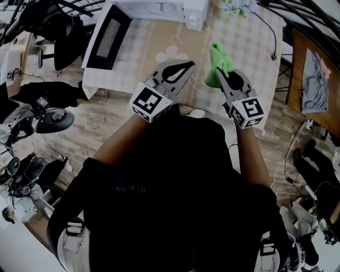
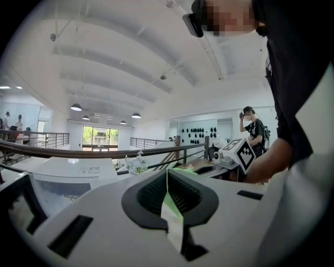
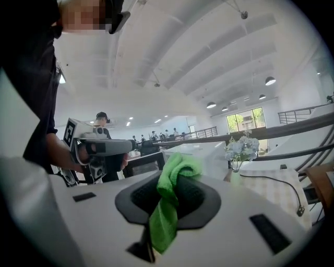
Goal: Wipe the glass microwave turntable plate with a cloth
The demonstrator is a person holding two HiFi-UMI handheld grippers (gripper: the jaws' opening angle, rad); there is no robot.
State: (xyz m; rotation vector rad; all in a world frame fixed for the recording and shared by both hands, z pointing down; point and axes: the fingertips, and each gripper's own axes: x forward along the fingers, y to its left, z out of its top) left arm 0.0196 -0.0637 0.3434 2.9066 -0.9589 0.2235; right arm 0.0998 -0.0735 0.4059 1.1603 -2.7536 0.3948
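Observation:
In the left gripper view, a thin clear sheet with a greenish edge, the glass plate (image 2: 173, 221) seen edge-on, is clamped in my left gripper (image 2: 167, 174). In the head view the left gripper (image 1: 189, 66) is held over the table's near edge, and the clear plate is hard to make out there. A bright green cloth (image 1: 218, 61) is bunched in my right gripper (image 1: 220, 73), just right of the left one. In the right gripper view the cloth (image 3: 168, 211) hangs from the shut right gripper (image 3: 175, 174) and hides its tips.
A white microwave (image 1: 159, 9) stands at the table's far side, its dark door (image 1: 108, 37) swung open to the left. The checked tablecloth (image 1: 249, 48) carries a small flower vase (image 1: 236, 6) and a black cable (image 1: 270, 37). Chairs and gear crowd the floor at left.

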